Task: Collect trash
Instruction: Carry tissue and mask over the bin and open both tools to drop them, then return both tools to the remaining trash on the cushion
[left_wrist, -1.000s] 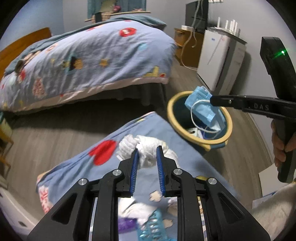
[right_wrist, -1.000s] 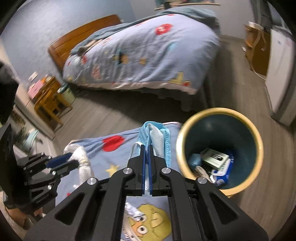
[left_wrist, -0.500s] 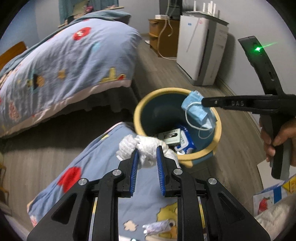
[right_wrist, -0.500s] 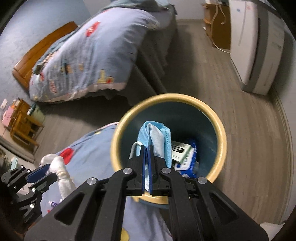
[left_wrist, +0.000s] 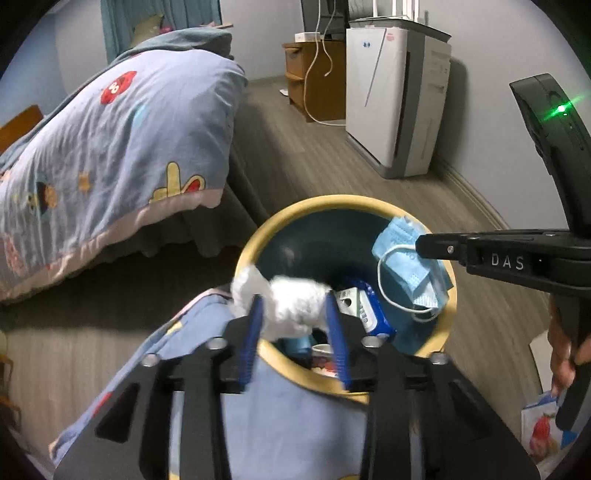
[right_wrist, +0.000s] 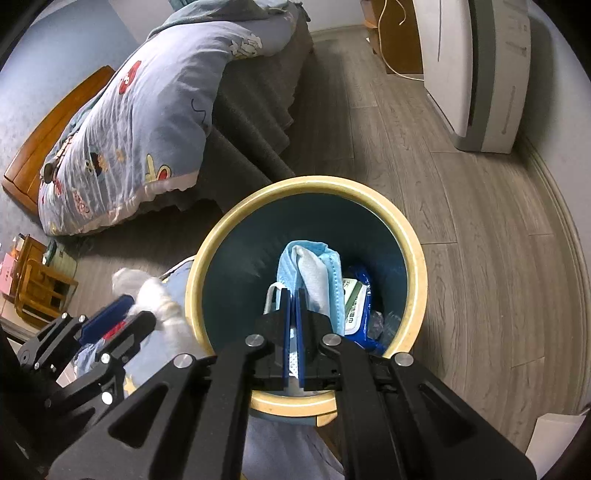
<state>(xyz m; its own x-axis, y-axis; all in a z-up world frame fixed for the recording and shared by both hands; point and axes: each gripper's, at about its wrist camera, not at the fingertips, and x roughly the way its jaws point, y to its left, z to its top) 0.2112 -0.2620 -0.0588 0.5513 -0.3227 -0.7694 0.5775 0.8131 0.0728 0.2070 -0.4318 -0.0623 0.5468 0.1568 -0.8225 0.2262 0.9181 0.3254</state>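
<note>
Left wrist: blurred tissue wad (left_wrist: 291, 306)

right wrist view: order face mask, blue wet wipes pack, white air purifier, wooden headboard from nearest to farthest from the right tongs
1. Face mask: clamped in the right tongs, hanging over the bin's mouth.
2. Blue wet wipes pack: down inside the yellow-rimmed bin, just right of the mask.
3. White air purifier and wooden headboard: both far off, upper right and far left; too close to call.

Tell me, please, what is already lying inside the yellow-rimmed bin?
In the bin lies a blue wipes packet with some clear crumpled plastic beside it. The face mask covers whatever lies beneath.
</note>
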